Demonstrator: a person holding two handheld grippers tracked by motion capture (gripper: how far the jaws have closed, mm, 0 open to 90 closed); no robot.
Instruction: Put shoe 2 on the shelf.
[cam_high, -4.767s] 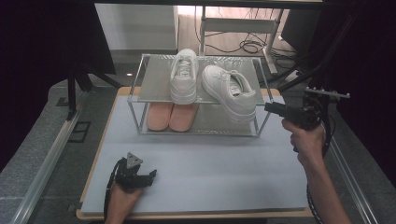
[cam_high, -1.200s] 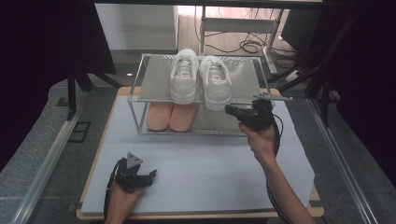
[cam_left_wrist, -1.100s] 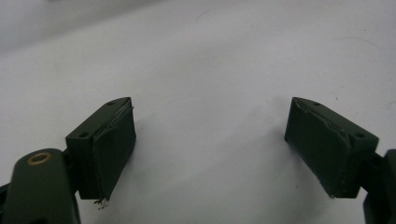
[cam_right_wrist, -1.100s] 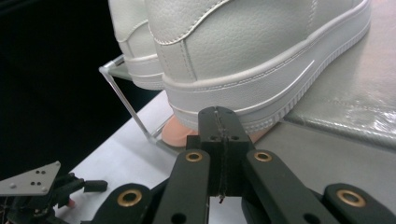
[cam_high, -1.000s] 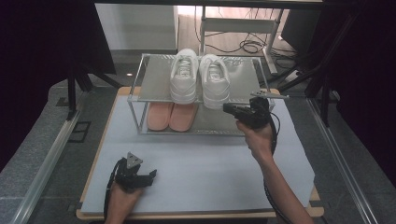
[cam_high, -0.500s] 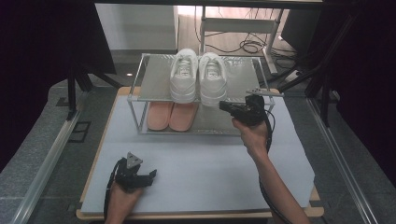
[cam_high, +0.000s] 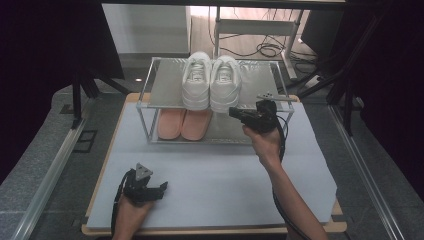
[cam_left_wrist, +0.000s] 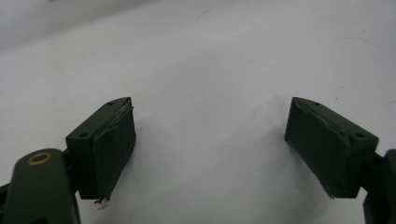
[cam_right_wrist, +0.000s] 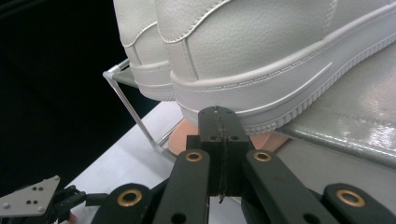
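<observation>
Two white sneakers stand side by side on the top shelf of a metal rack (cam_high: 165, 85), the left sneaker (cam_high: 196, 82) touching the right sneaker (cam_high: 224, 82). My right gripper (cam_high: 233, 113) is shut with nothing in it, and its tip rests against the right sneaker's heel. In the right gripper view the shut gripper (cam_right_wrist: 218, 115) meets the sole of the near sneaker (cam_right_wrist: 261, 51), with the other sneaker (cam_right_wrist: 140, 42) behind it. My left gripper (cam_high: 161, 187) lies on the white mat at the front left, open. Its fingers (cam_left_wrist: 112, 149) stand wide apart over bare mat.
A pair of pink shoes (cam_high: 182, 124) lies on the rack's lower shelf. The white mat (cam_high: 225, 175) covers the table in front of the rack. Dark frame legs and cables stand behind and beside the table. The left gripper (cam_right_wrist: 32, 203) appears low in the right gripper view.
My right gripper has moved left along the rack's front. The right sneaker, earlier angled and apart, has slid left and now stands straight against the left one. The left hand has stayed put.
</observation>
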